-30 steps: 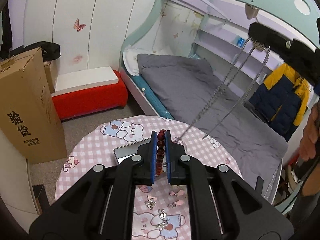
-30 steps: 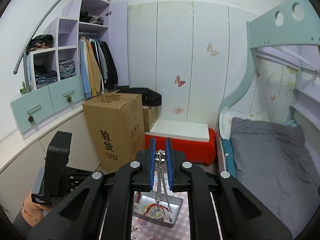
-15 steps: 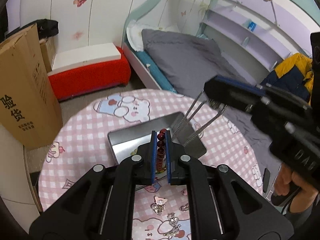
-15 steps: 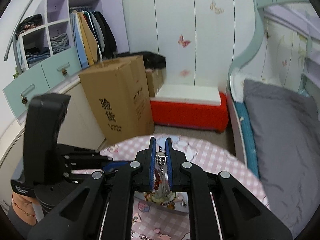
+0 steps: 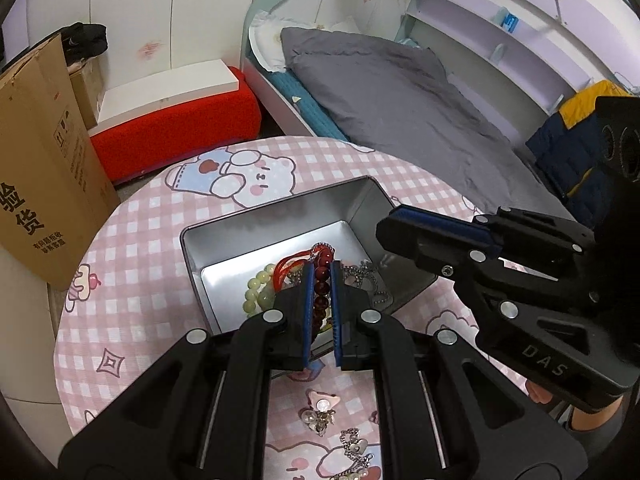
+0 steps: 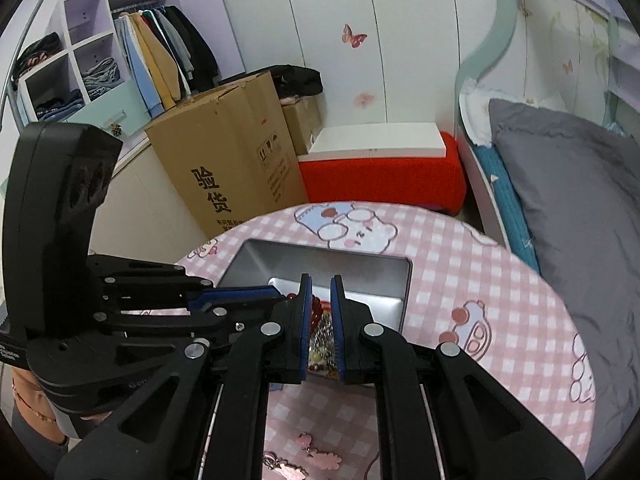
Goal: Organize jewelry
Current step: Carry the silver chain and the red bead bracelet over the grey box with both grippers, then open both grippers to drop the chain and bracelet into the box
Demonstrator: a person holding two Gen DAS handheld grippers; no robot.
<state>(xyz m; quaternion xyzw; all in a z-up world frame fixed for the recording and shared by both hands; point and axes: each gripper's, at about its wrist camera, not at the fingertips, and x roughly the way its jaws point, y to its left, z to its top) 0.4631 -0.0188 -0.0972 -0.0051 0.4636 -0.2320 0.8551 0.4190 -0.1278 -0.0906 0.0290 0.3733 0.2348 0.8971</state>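
2 grippers, round red beads (image 5: pixel 321 280), metal tin (image 5: pixel 280 224)

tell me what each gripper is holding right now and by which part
The left gripper is shut on the dark red bead bracelet, pinching a stretch of its beads over the metal tin. The right gripper is open and holds nothing.
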